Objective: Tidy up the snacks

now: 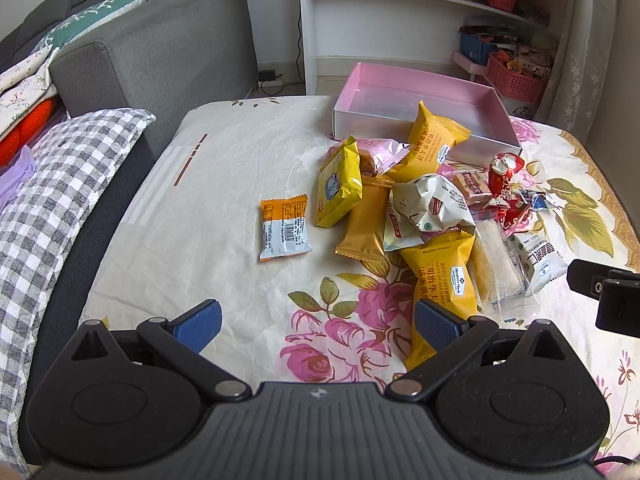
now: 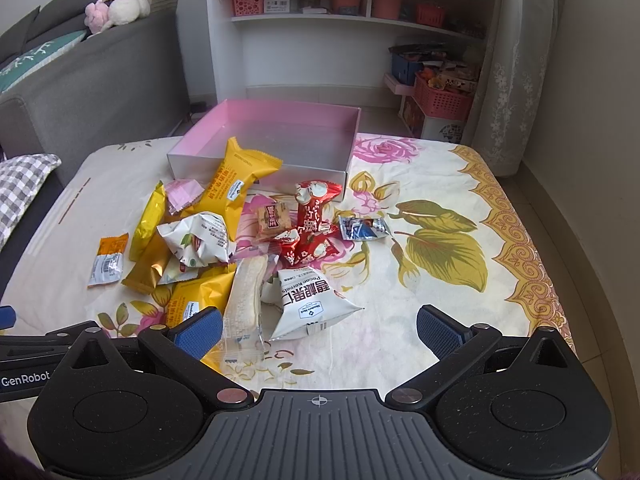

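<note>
So the snack pile [image 2: 240,248] is heaped on the table [image 2: 440,320], which has a floral cloth over it, right in front of the pink box [image 2: 276,136]. One yellow packet [image 2: 236,184] leans up against the box's front wall. An orange packet [image 1: 285,227] lies on its own, a bit apart from the pile on the side away from the box's far corner. A white pecan bag [image 2: 308,304] and a long clear-wrapped bar [image 2: 246,296] sit on the pile's near edge, farthest from the box. The box itself looks bare inside. Left gripper [image 1: 318,326] hangs over the cloth short of the pile, jaws spread wide, nothing in them. Right gripper [image 2: 319,330] same deal, wide apart, gripping nothing.
</note>
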